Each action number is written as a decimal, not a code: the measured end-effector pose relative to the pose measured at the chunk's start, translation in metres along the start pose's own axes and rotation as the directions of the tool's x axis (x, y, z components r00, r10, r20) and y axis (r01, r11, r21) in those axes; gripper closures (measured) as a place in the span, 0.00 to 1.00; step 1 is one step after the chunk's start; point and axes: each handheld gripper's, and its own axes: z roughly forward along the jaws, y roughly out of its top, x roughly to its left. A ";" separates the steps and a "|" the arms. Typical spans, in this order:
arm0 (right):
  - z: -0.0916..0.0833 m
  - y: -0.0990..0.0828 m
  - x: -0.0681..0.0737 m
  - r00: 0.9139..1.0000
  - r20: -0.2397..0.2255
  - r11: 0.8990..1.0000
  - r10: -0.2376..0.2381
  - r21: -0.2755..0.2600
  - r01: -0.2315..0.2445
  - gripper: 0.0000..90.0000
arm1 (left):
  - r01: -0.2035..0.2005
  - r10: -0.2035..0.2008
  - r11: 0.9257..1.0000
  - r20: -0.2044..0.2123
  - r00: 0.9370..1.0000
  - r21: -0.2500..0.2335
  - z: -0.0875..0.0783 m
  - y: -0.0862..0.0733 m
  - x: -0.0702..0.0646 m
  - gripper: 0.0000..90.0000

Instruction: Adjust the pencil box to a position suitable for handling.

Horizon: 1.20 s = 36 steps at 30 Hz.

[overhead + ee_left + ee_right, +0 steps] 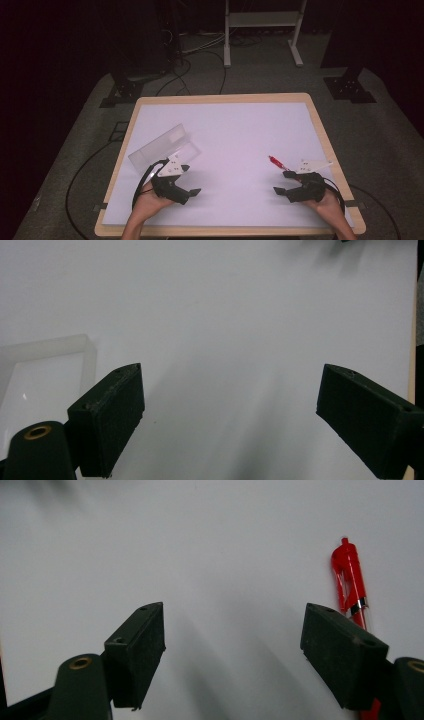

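A red pen (276, 162) lies flat on the white table surface (235, 135), toward the right front part of the sheet, with its clip end pointing away from the person and to the left in the high view. In the right gripper view the pen (351, 587) lies along the right edge of the picture, its red cap and clip farthest from the camera and a silver band partway down the barrel; the lower barrel passes behind the right-hand jaw.

The right gripper (283, 182) rests just in front of the pen, held in the person's right hand (327, 202) near the table's front right corner. Its jaws stand wide apart with nothing between them, only bare white surface; the pen sits just beside the outer face of one jaw, and whether it touches that jaw cannot be told.

A clear plastic box (162, 146) lies tilted on the left part of the sheet, well apart from the pen. In the left gripper view one translucent corner of the box (50, 365) appears at the left edge, just beyond the left-hand jaw.

The left gripper (191, 180) sits just in front of the box, held in the person's left hand (147, 197). Its jaws are likewise spread and empty, with bare table between them.

The light wooden table rim (320, 130) frames the white sheet.
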 end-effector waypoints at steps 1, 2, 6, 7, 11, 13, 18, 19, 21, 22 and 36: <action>0.000 0.000 0.000 1.000 0.000 1.000 -0.002 0.000 0.002 0.27 | -0.002 0.002 1.000 -0.005 1.000 0.002 -0.001 0.000 0.001 0.13; 0.001 0.001 0.001 1.000 -0.001 1.000 -0.002 0.001 0.002 0.28 | 0.002 -0.002 1.000 -0.009 1.000 0.001 -0.002 -0.001 0.002 0.13; 0.000 0.001 0.001 1.000 -0.002 1.000 -0.008 -0.002 0.008 0.28 | 0.011 -0.011 1.000 -0.031 0.999 -0.001 -0.007 -0.003 0.007 0.13; 0.000 0.001 0.001 1.000 -0.002 1.000 -0.007 -0.001 0.007 0.28 | 0.014 -0.014 1.000 -0.036 0.999 -0.007 -0.009 -0.004 0.008 0.13; -0.001 0.001 0.001 1.000 0.000 1.000 -0.006 -0.005 0.006 0.28 | 0.019 -0.020 1.000 -0.053 0.998 -0.010 -0.014 -0.007 0.012 0.13; -0.001 0.001 0.001 1.000 0.001 1.000 -0.005 -0.004 0.005 0.28 | 0.022 -0.023 1.000 -0.061 0.998 -0.011 -0.016 -0.008 0.013 0.13; 0.000 0.001 0.002 1.000 0.000 1.000 -0.012 0.001 0.012 0.28 | 0.027 -0.028 1.000 -0.076 0.997 -0.012 -0.020 -0.010 0.016 0.13; 0.000 0.001 0.002 1.000 0.000 1.000 -0.012 0.001 0.012 0.28 | 0.025 -0.026 1.000 -0.080 0.996 -0.009 -0.021 -0.010 0.016 0.13; 0.000 0.001 0.001 1.000 -0.001 1.000 -0.013 0.000 0.013 0.28 | 0.026 -0.027 1.000 -0.086 0.996 -0.011 -0.022 -0.010 0.017 0.13; 0.000 0.001 0.001 1.000 0.000 1.000 -0.011 0.000 0.011 0.28 | 0.028 -0.030 0.999 -0.088 0.996 -0.017 -0.023 -0.011 0.018 0.13; 0.000 0.002 0.003 1.000 0.000 1.000 -0.019 0.000 0.019 0.28 | 0.054 -0.054 0.999 -0.148 0.987 -0.001 -0.034 -0.023 0.029 0.15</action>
